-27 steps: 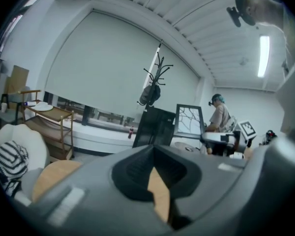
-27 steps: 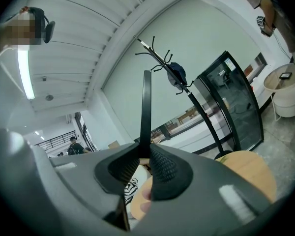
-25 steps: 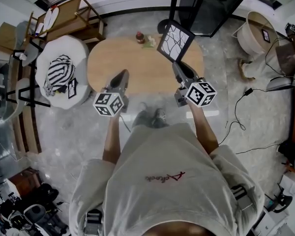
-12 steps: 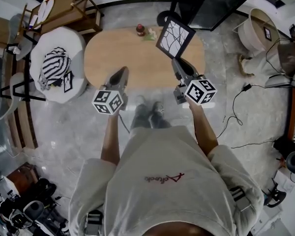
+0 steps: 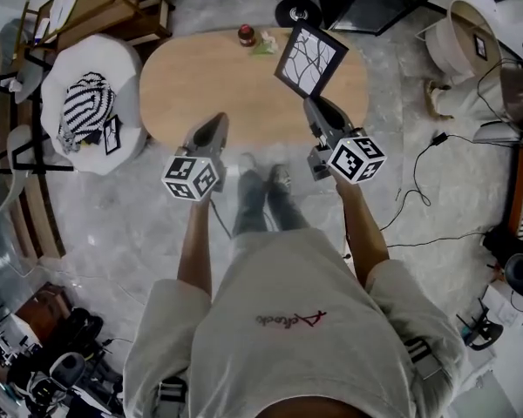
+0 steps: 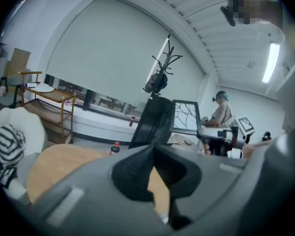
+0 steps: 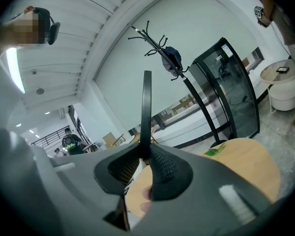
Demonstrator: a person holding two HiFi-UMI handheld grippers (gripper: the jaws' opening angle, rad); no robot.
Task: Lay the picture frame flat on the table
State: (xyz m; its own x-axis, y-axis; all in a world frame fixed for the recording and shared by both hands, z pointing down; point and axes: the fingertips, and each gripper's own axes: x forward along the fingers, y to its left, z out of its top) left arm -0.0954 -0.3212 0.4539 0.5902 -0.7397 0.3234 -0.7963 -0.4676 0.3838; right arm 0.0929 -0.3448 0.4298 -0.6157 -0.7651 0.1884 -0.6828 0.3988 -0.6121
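Nearest, the left gripper [image 5: 216,122] hangs over the desk's [image 5: 200,90] near edge, its jaws closed tip to tip with nothing between them. Beside it on the right, the right gripper [image 5: 312,103] has its jaws clamped on the lower edge of the frame [image 5: 310,59], which shows edge-on in the right gripper view. The frame stands tilted over the far right part of the desk, not lying flat; whether it touches the top cannot be told. At the desk's far edge stands a bottle [image 5: 246,35]. Left of the desk, a white seat [image 5: 126,81] carries a striped cloth [image 5: 85,110].
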